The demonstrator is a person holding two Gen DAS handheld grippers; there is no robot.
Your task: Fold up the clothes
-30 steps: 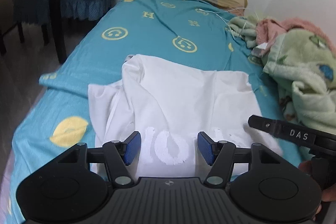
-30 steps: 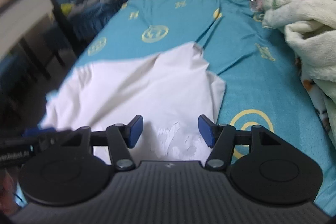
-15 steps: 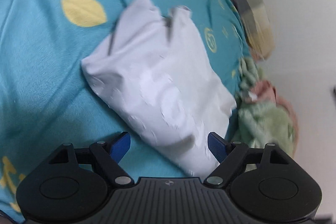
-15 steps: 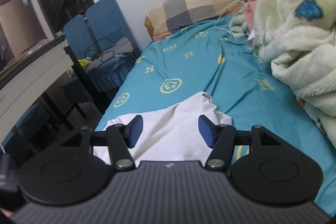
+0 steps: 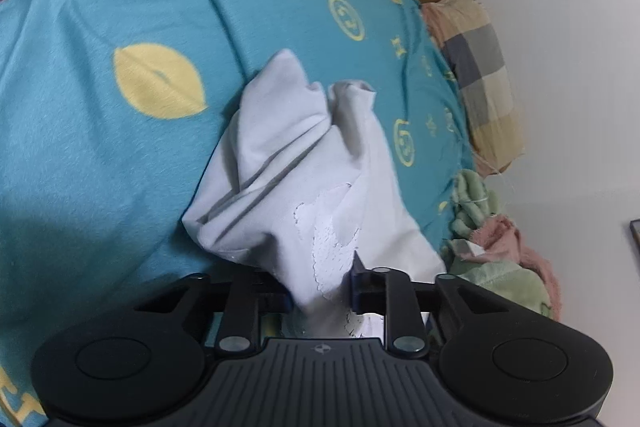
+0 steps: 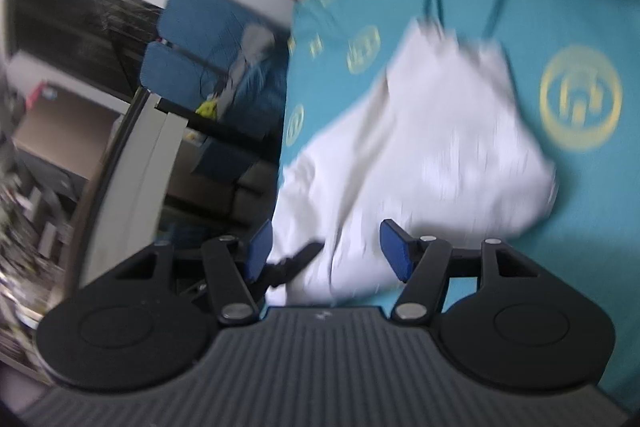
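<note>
**Left fingers pinch the white shirt; right fingers stand spread above it**

In the left wrist view, the left gripper (image 5: 320,291) has just been closing, and its fingers (image 5: 362,285) now pinch a bunched hem of the white shirt (image 5: 304,179) between them. The cloth rises in folds from the grip and trails away across the teal bedsheet (image 5: 100,155), its far end crumpled beside a long ridge in the sheet. A cracked white print shows on the shirt close to the fingers. Toward the right of that view, a checked pillow (image 5: 484,83) lies at the head of the bed, and a green and pink blanket (image 5: 500,259) is heaped along the bed's edge by the wall.

In the right wrist view, which is blurred, the right gripper (image 6: 326,251) has its fingers (image 6: 394,251) spread apart; the white shirt (image 6: 432,147) lies beyond and below them on the bedsheet (image 6: 580,187), but nothing is pressed between the pads. A black finger of the left gripper shows at the shirt's near edge. A blue chair (image 6: 200,43) stands off the bed's side.
</note>
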